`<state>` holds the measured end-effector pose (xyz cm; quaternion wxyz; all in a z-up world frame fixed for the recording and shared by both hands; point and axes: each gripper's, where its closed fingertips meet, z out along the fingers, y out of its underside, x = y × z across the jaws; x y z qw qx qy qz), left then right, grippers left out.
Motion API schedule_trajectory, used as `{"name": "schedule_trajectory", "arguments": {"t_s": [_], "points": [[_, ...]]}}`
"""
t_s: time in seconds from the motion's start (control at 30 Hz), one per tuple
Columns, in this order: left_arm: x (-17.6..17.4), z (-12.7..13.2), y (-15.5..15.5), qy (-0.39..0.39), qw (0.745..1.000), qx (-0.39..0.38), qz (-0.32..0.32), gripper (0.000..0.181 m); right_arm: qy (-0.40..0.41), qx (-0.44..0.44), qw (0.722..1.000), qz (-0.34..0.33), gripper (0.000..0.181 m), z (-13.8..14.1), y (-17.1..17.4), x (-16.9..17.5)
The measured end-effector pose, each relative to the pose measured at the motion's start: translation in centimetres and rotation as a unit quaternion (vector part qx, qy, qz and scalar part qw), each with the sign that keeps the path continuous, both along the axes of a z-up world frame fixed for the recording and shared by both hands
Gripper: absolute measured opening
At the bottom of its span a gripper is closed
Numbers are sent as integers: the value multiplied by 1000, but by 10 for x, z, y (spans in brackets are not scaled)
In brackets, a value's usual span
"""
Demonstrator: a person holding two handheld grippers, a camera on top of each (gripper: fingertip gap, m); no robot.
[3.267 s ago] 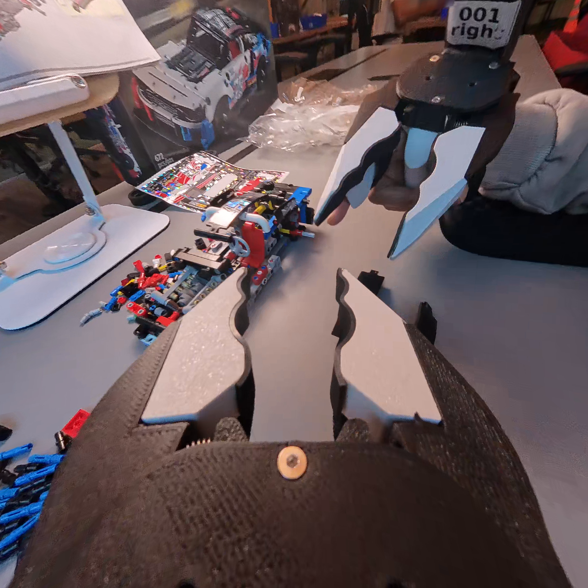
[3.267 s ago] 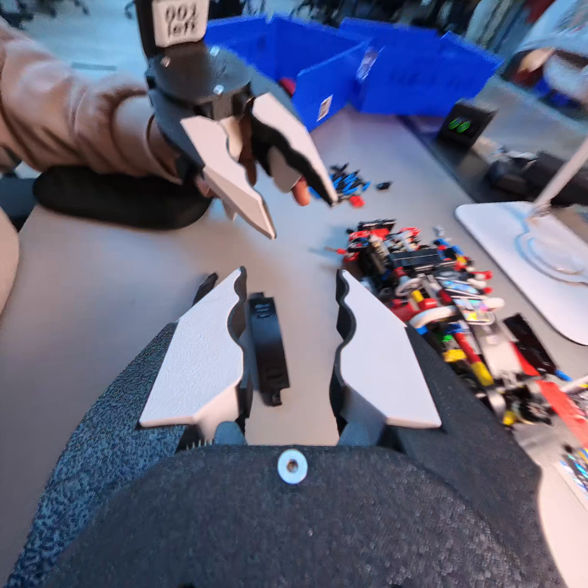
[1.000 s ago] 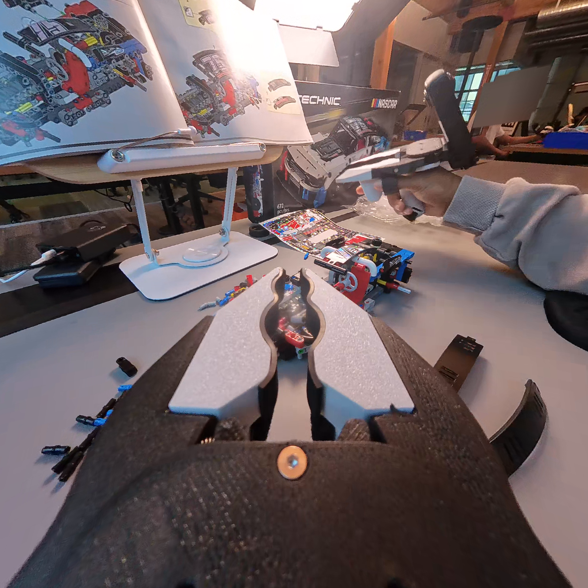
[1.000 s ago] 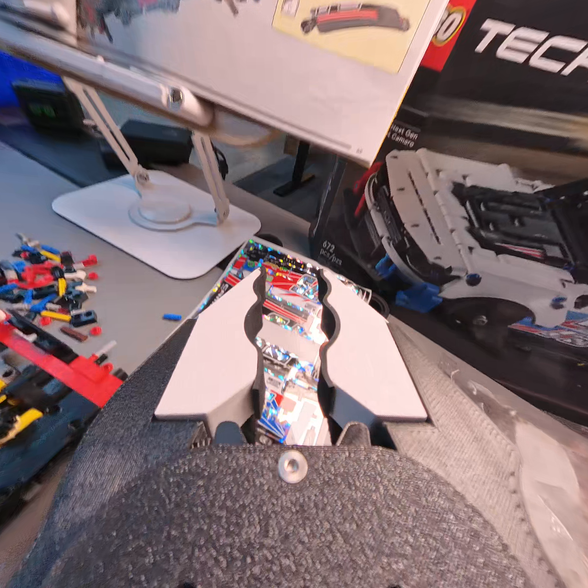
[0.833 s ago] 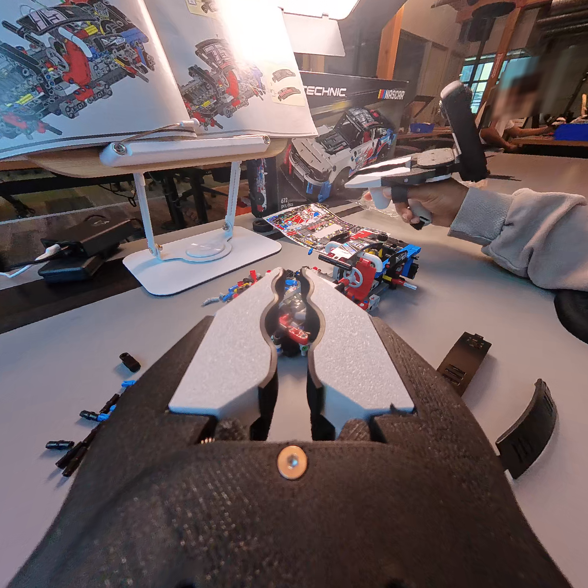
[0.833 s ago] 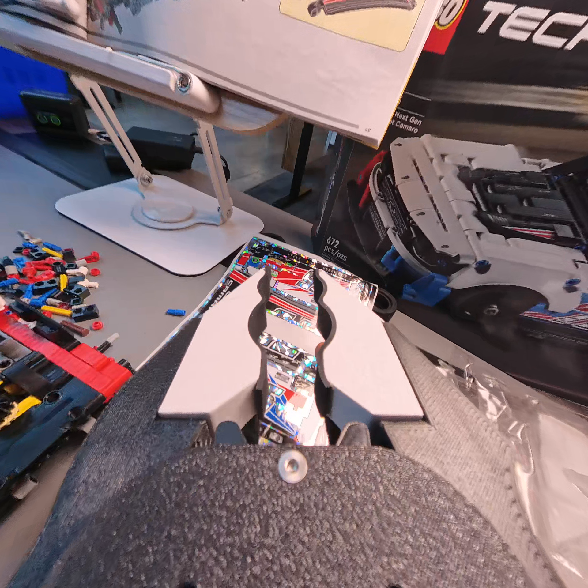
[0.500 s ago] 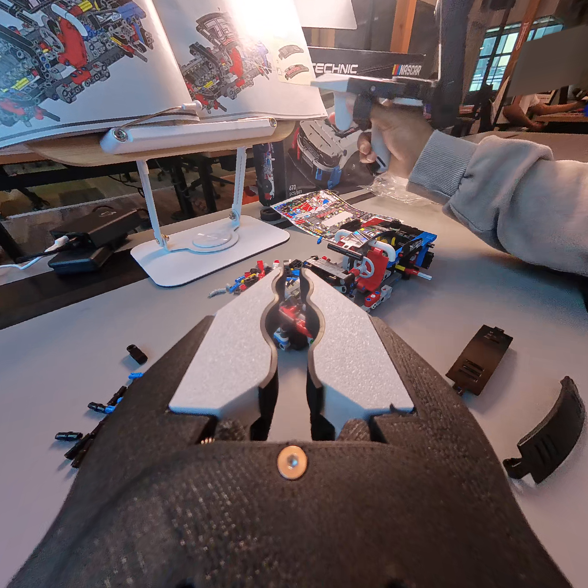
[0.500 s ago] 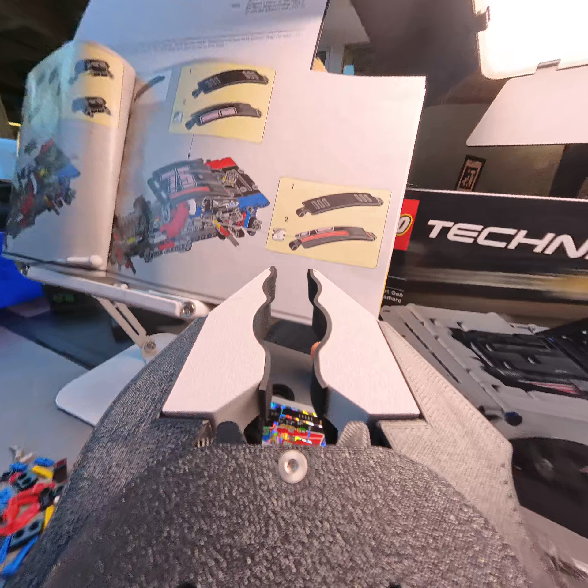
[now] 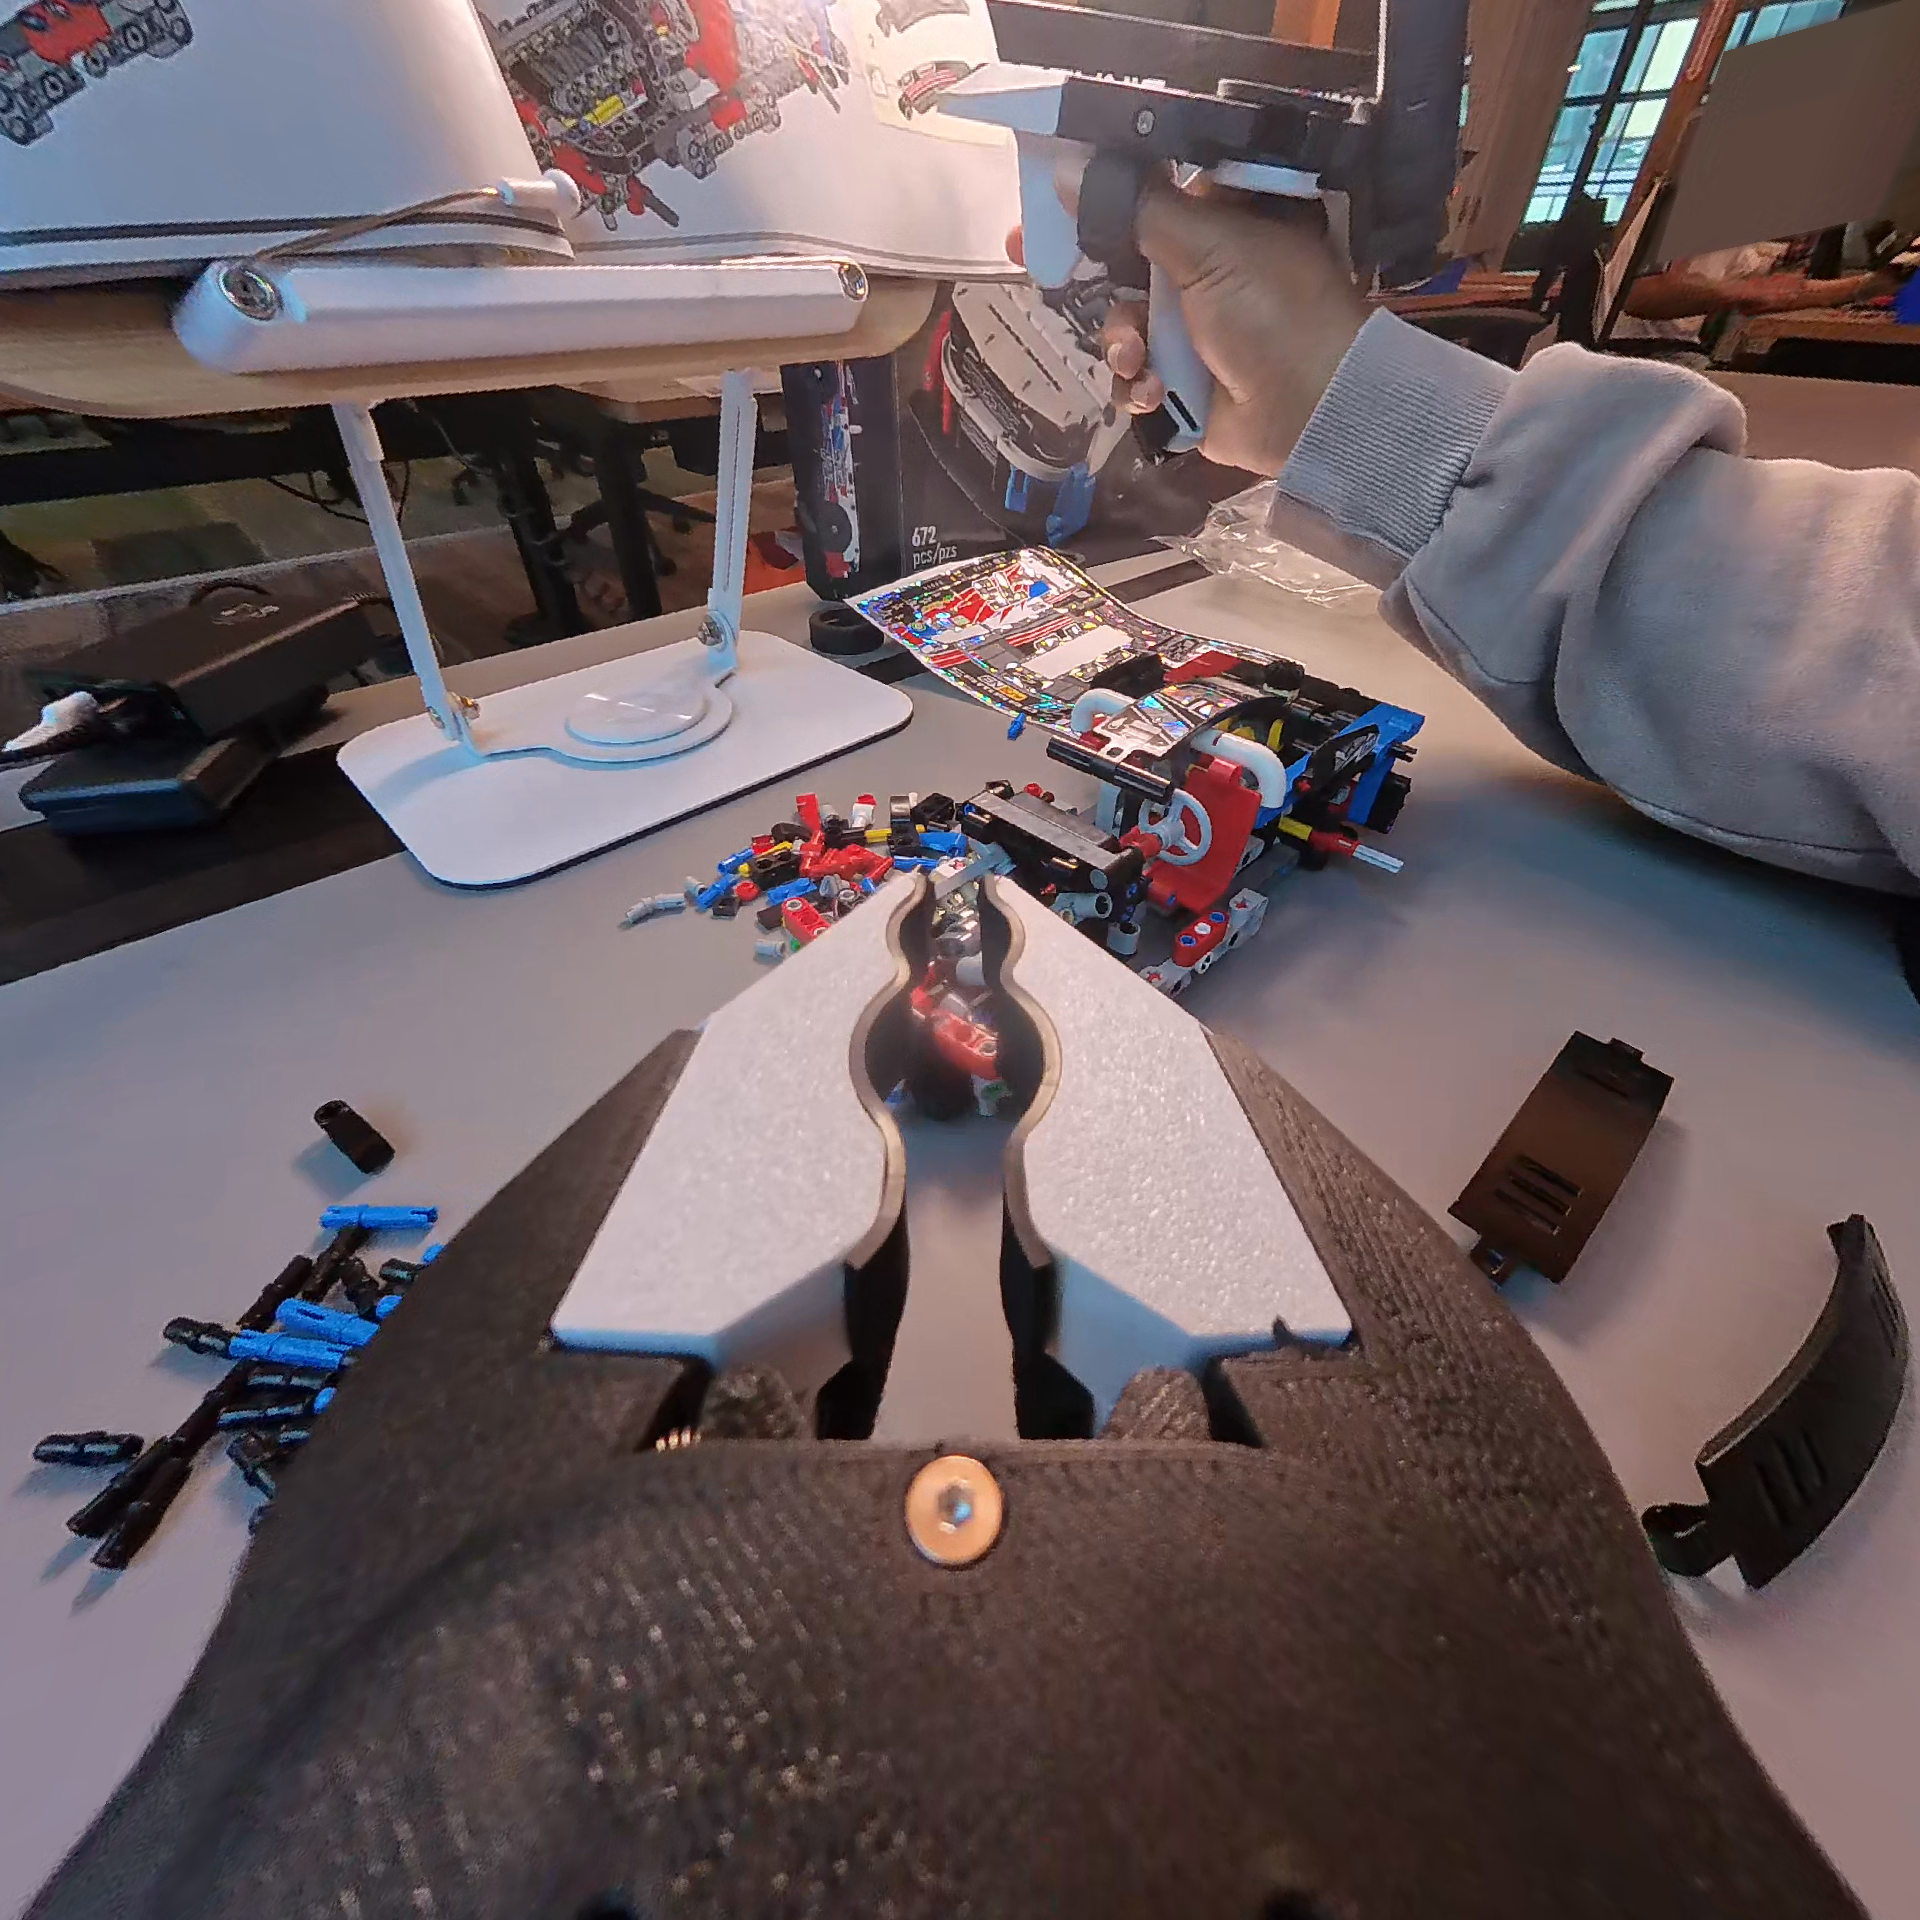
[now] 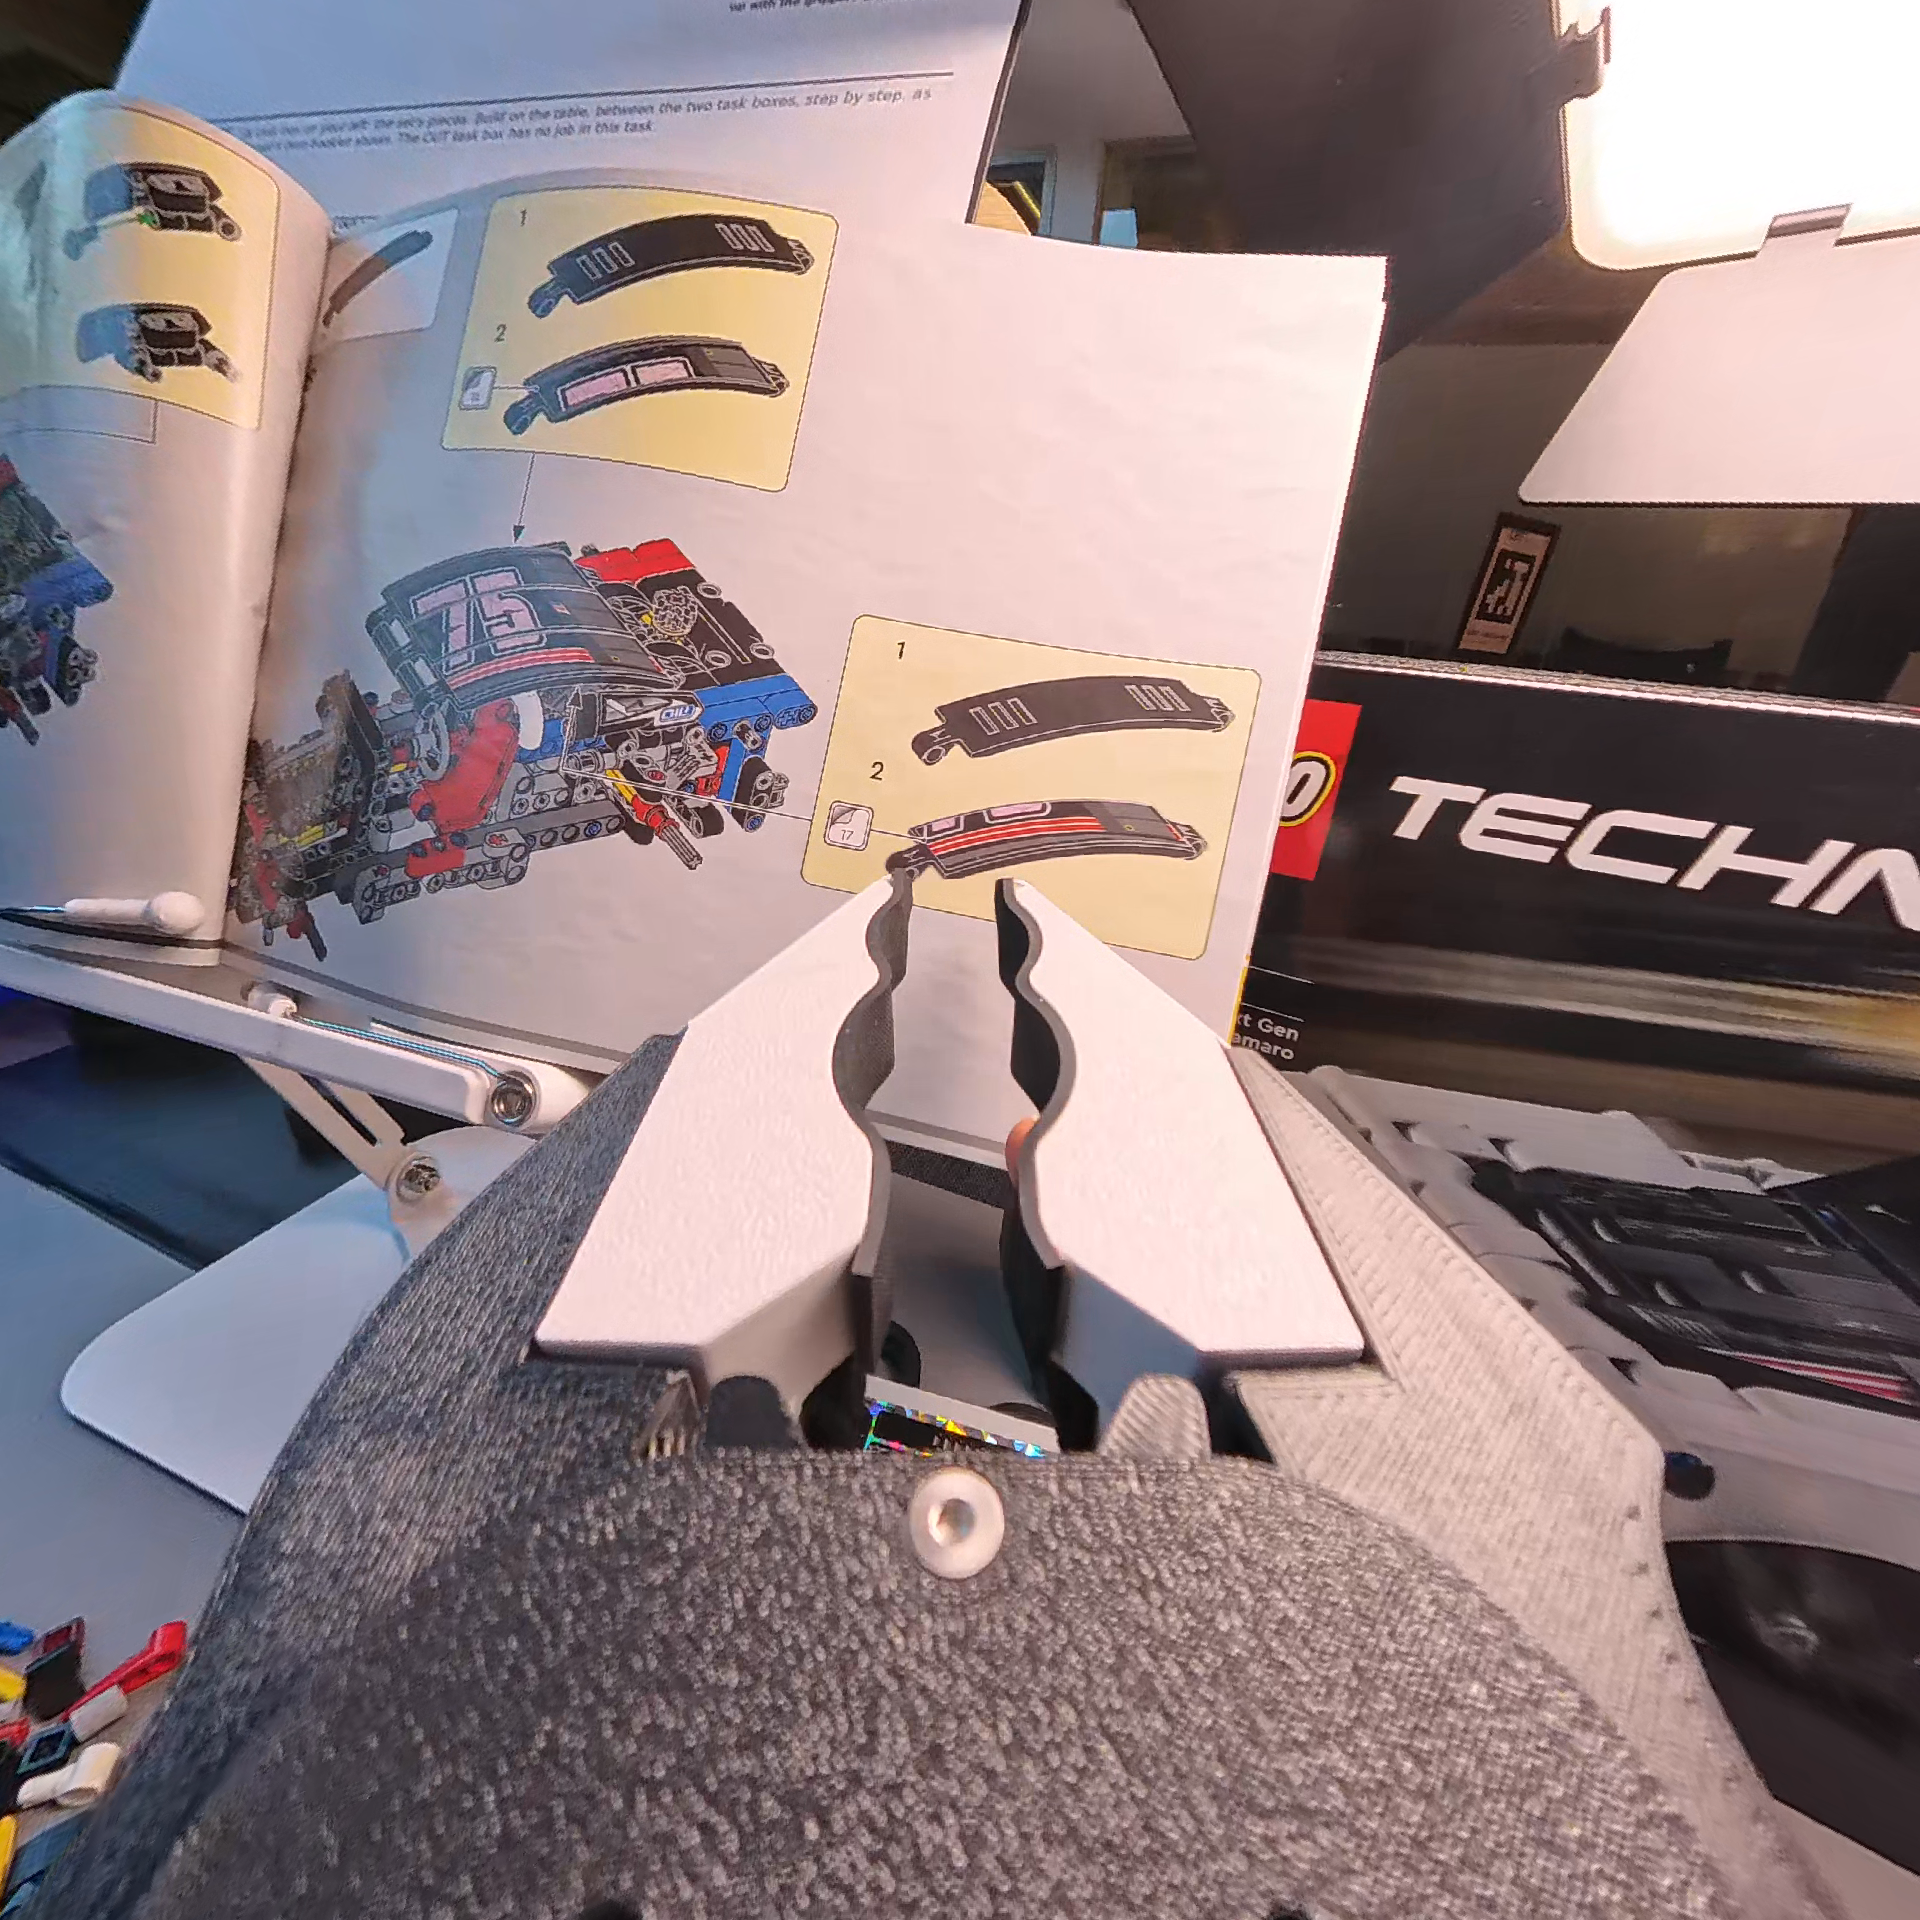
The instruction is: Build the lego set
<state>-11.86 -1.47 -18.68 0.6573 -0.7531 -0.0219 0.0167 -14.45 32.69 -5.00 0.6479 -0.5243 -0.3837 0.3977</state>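
The partly built lego car [image 9: 1195, 821] sits mid-table with a pile of loose pieces [image 9: 831, 852] to its left. My left gripper [image 9: 953, 885] hovers low in front of them, jaws nearly together and empty. A black curved panel [image 9: 1808, 1423] and a black flat panel [image 9: 1558, 1164] lie to the right. My right gripper [image 10: 951, 883] is raised, jaws a narrow gap apart and empty, tips pointing at the lower-right picture box of the open instruction booklet [image 10: 727, 520]. It also shows in the left wrist view [image 9: 966, 104], held by a hand in a grey sleeve.
The booklet rests on a white stand with a flat base [image 9: 623, 758]. A shiny sticker sheet [image 9: 1039, 634] lies behind the car, before the set's box [image 10: 1610, 831]. Blue and black pins [image 9: 281, 1340] lie front left. A black power adapter [image 9: 187, 717] sits far left. One gripper's finger ends stand about 35 cm off the other's. The black flat panel [image 9: 1558, 1164] is about 15 cm from my left fingertips.
My right gripper rose from over the sticker sheet up to the booklet page. Both grippers, wide open 3.3 s ago, have closed. The left gripper's view has shifted slightly.
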Motion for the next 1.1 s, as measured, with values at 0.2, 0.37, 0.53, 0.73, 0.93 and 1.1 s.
{"name": "schedule_trajectory", "arguments": {"t_s": [0.2,0.37,0.53,0.73,0.93,1.1], "points": [[0,3,0,20,1000,4,7,7,5,-6,1000,3,15,0,2,3],[-1,6,-2,28,999,10,14,8,6,-6,1000,7,16,0,-1,1],[0,7,-3,42,999,10,16,8,-1,-2,1000,16,17,0,-7,-1],[2,9,-4,52,998,12,14,8,-25,58,998,20,8,29,-21,27],[9,11,-4,54,998,17,-5,8,-221,29,975,16,13,-62,6,68],[17,10,-1,50,998,13,-27,7,-343,-127,930,47,46,-174,29,87]]}}
